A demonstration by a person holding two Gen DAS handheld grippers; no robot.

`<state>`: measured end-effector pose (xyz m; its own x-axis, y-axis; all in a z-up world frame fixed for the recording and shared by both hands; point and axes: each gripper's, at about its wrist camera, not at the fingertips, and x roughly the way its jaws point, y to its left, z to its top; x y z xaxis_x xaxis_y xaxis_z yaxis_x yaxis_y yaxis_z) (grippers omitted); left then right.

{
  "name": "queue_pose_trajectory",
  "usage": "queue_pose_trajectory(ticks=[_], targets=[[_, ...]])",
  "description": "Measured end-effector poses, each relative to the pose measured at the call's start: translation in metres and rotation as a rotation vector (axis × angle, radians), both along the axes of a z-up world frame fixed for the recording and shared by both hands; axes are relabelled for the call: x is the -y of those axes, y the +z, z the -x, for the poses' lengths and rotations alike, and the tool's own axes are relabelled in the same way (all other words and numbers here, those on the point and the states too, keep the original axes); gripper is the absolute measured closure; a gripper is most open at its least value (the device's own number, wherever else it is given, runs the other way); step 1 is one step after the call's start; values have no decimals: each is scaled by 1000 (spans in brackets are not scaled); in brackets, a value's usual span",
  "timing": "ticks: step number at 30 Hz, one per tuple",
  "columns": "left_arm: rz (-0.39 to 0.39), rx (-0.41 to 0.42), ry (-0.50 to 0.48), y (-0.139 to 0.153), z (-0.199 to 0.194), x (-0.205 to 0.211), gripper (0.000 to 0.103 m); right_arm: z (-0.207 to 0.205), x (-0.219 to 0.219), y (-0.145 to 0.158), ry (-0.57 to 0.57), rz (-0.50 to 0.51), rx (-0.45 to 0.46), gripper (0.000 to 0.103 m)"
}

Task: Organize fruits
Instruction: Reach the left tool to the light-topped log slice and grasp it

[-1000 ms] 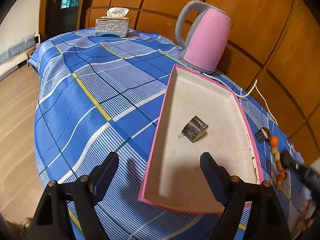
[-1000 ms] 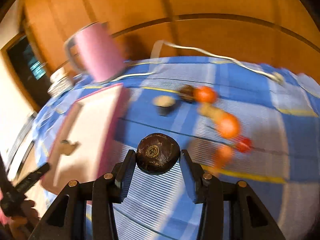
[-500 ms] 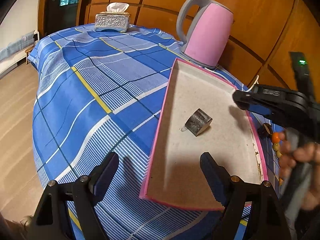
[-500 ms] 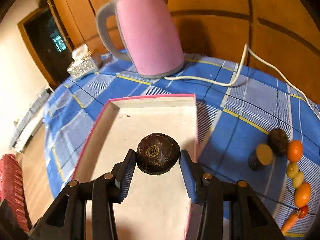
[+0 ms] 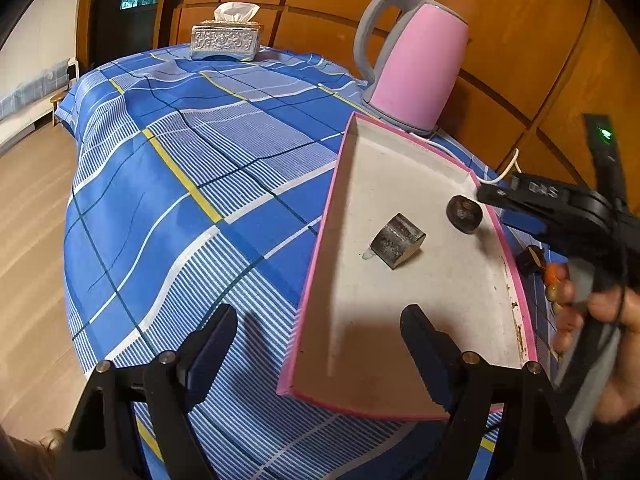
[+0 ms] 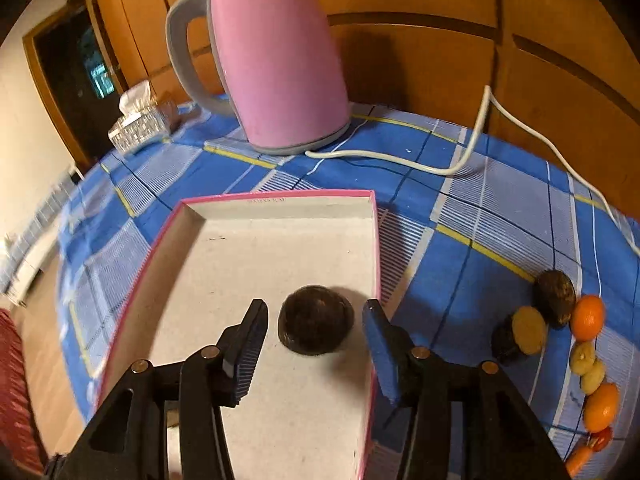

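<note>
A pink-rimmed tray (image 6: 280, 199) lies on the blue plaid cloth. A dark round fruit (image 6: 316, 326) rests on the tray floor near its right wall. My right gripper (image 6: 315, 314) hangs over it with its jaws opening, and the pads stand clear of the fruit on both sides. In the left wrist view the same fruit (image 5: 464, 214) lies beside a dark cut piece (image 5: 398, 246) in the tray (image 5: 320, 236). My left gripper (image 5: 318, 320) is open, straddling the tray's near left wall, with nothing held. More fruit lies in a row on the cloth: a dark one (image 6: 556, 294), a cut piece (image 6: 524, 330), oranges (image 6: 588, 316).
A pink kettle (image 6: 276, 64) stands behind the tray, its white cord (image 6: 460, 166) trailing right across the cloth. A tissue box (image 5: 226, 40) sits at the far end of the table. A person's hand (image 5: 600, 320) holds the right gripper. The table edge drops to wooden floor on the left.
The right gripper carried the dark fruit from over the cloth to over the tray, then its jaws parted and the fruit came to rest on the tray floor. The left gripper stayed put.
</note>
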<state>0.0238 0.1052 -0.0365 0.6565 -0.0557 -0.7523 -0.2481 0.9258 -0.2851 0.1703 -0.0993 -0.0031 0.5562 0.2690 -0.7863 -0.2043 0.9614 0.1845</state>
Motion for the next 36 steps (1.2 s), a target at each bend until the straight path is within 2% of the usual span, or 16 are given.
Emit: queue_pose_trajectory(ticks=[5, 10, 14, 18, 24, 27, 31, 36], targets=[[4, 9, -4, 3, 2, 3, 18, 27, 34, 12, -81, -44, 36, 52], [7, 25, -11, 8, 4, 6, 18, 65, 94, 13, -229, -28, 53, 52], [6, 32, -15, 11, 5, 8, 17, 106, 164, 6, -443, -22, 41, 52], [-2, 37, -20, 14, 5, 11, 17, 154, 245, -1, -726, -12, 23, 52], [-25, 46, -32, 21, 6, 16, 17, 197, 323, -23, -1059, 68, -12, 52], [-38, 49, -38, 25, 6, 18, 17, 204, 337, -35, -1148, 122, -46, 52], [-47, 46, -47, 29, 5, 22, 17, 205, 337, -43, -1167, 178, -37, 51], [-40, 34, -62, 35, -1, 29, 17, 207, 341, -43, -1178, 136, -14, 49]])
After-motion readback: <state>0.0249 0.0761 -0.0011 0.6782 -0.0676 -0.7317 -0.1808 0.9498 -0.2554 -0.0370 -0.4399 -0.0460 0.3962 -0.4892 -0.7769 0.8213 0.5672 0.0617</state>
